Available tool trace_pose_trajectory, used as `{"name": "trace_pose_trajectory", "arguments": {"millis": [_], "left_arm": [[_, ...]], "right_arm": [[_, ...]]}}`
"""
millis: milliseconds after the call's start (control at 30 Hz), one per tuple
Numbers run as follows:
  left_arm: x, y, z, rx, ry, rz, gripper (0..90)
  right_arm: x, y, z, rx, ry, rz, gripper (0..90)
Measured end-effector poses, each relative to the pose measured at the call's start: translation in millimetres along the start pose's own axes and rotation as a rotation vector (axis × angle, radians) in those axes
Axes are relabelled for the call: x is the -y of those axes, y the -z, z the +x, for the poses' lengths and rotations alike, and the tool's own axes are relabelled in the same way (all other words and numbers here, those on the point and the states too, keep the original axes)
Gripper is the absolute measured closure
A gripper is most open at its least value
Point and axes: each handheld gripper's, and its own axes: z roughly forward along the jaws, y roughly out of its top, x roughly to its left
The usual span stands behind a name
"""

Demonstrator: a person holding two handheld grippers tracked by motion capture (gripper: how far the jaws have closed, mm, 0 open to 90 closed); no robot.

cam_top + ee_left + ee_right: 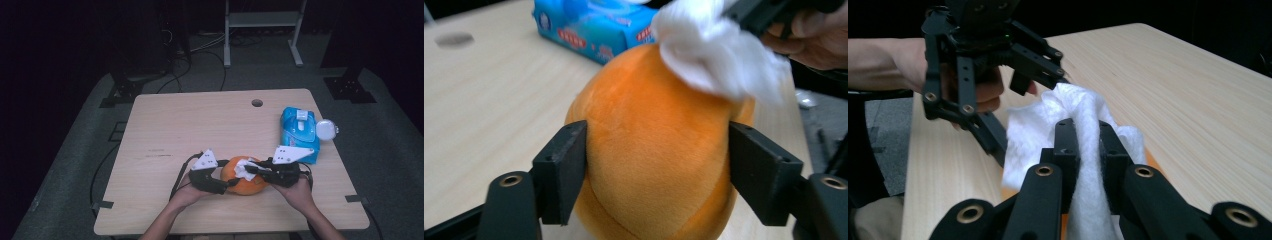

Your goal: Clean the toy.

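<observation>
Left gripper: clamped on the plush, one jaw pressed to each flank, as the left gripper view showed.
Right gripper: pinched tight on a wipe, white tissue squeezed between the two jaws.
Wipe: crumpled, white, lay on top of the plush, touching its upper side.
Plush: orange, rounded, sat on the table near the front edge, between the two hands.
Left hand: just left of the plush, gripped the left gripper from below.
Right hand: just right of the plush.
Pack: blue wipe packet, behind and to the right of the plush, apart from it, flap lifted.
Hole: round, in the tabletop well behind the plush.
</observation>
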Motion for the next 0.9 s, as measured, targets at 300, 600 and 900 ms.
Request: {"name": "trace_pose_trajectory", "arguments": {"millis": [300,600,900], "left_arm": [[-3.6,-2.7,-11.8,0.009,-0.078,0.003,24.8],[7.9,-5.1,8.0,0.069,0.115,-0.026,25.0],[-3.5,-2.6,-10.5,0.036,-0.039,-0.005,32.8]], "right_arm": [[-6.2,-7.2,8.8,-0.019,0.037,0.017,82.2],[5.5,11.7,-15.3,0.007,-0.06,-0.009,82.2],[-6.3,-7.8,11.2,-0.025,0.041,0.032,82.1]]}}
